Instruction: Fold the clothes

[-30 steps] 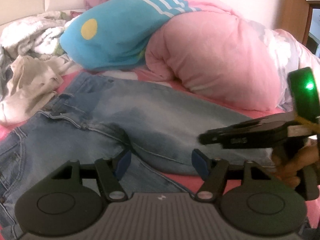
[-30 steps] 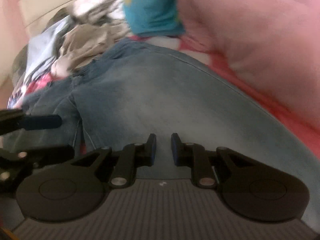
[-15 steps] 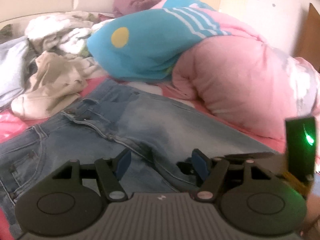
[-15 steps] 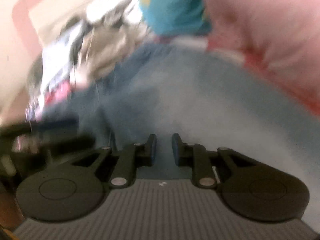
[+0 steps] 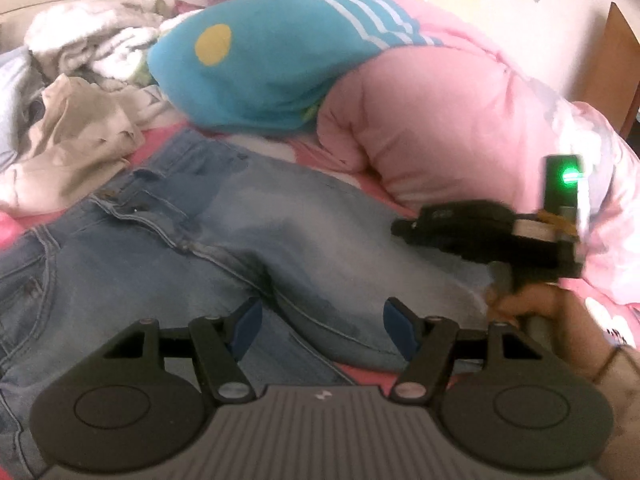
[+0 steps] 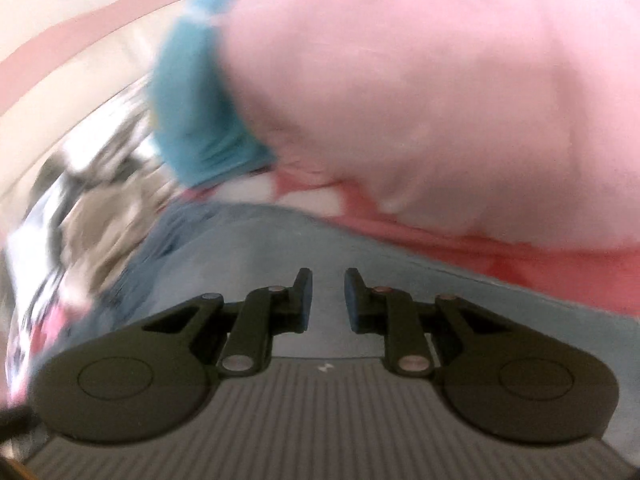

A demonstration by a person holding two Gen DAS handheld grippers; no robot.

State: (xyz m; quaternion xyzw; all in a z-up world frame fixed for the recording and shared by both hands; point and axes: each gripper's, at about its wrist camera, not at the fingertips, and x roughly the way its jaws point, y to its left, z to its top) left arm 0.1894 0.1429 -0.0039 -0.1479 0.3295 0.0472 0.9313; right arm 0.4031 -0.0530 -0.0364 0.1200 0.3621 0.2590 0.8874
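Light blue jeans [image 5: 280, 220] lie spread flat on the pink bed sheet, waistband to the left and legs running right. My left gripper [image 5: 322, 328] hovers open just above the crotch seam, its blue pads wide apart and holding nothing. My right gripper [image 5: 402, 227] shows at the right, held by a hand [image 5: 536, 312] above the far jeans leg. In the blurred right wrist view my right gripper [image 6: 328, 296] points over the jeans [image 6: 280, 248]. Only a narrow gap parts its pads, and nothing is between them.
A bulky pink duvet [image 5: 460, 120] and a blue blanket with a yellow dot [image 5: 260, 68] lie right behind the jeans. A beige garment [image 5: 72, 148] and a white clothes heap [image 5: 92, 44] sit at the left. Wooden furniture [image 5: 624, 60] stands far right.
The right gripper has swung from beside my left gripper's right finger up and to the right. Its own view has turned from the clothes pile toward the pink duvet. The left view rolled slightly.
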